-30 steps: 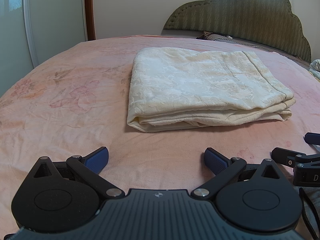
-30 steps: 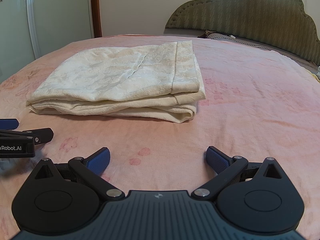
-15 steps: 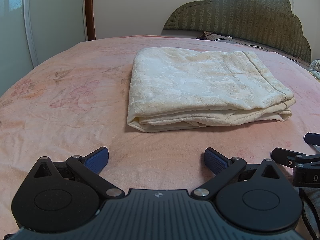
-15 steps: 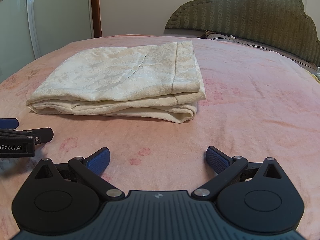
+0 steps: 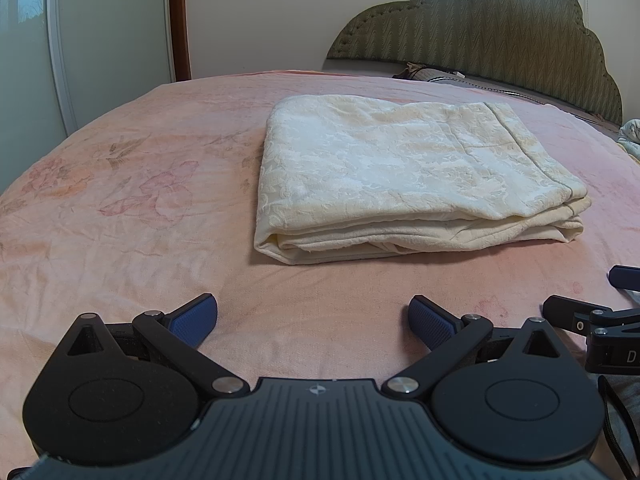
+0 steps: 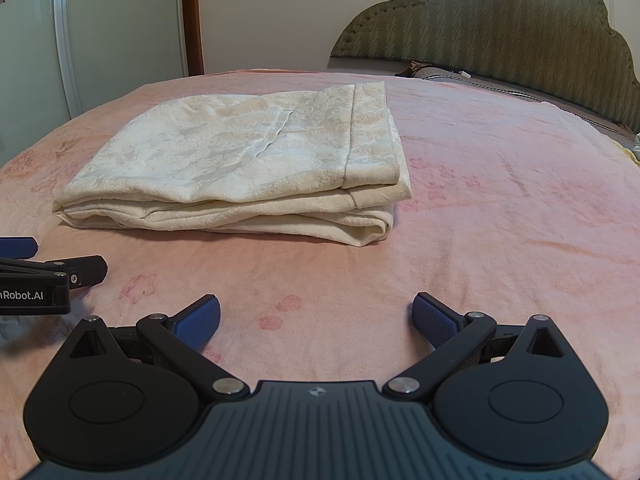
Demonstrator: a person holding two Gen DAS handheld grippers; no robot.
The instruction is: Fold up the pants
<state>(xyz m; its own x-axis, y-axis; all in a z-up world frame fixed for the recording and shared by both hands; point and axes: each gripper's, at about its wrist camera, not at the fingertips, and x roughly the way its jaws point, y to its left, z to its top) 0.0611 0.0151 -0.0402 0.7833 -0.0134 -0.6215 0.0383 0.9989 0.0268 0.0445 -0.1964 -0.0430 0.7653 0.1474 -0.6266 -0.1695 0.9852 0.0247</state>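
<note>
1. Pants (image 5: 404, 176) of cream, patterned cloth lie on a bed (image 5: 120, 216) with a pink floral cover, already folded into a flat stacked rectangle of several layers

2. Seen from the left wrist camera, the bundle sits ahead and a little to the right; seen from the right wrist camera, the same pants (image 6: 248, 168) sit ahead and to the left, so they lie between the two tools and beyond them

3. Left gripper (image 5: 313, 320) has its two blue-padded fingers spread wide apart with nothing between them, low over the bed cover and well short of the cloth

4. Right gripper (image 6: 316, 318) is the same: fingers wide open, empty, near the cover and apart from the pants

5. Each tool's tip shows at the edge of the other's view, so they sit side by side

6. Padded green headboard (image 6: 500, 28) stands at the far end of the bed

7. Judgement on progress: the folding looks finished or very nearly so; the edges are fairly even, with the lower layers peeking out slightly at the near side, so at most a small tidy-up seems left
</note>
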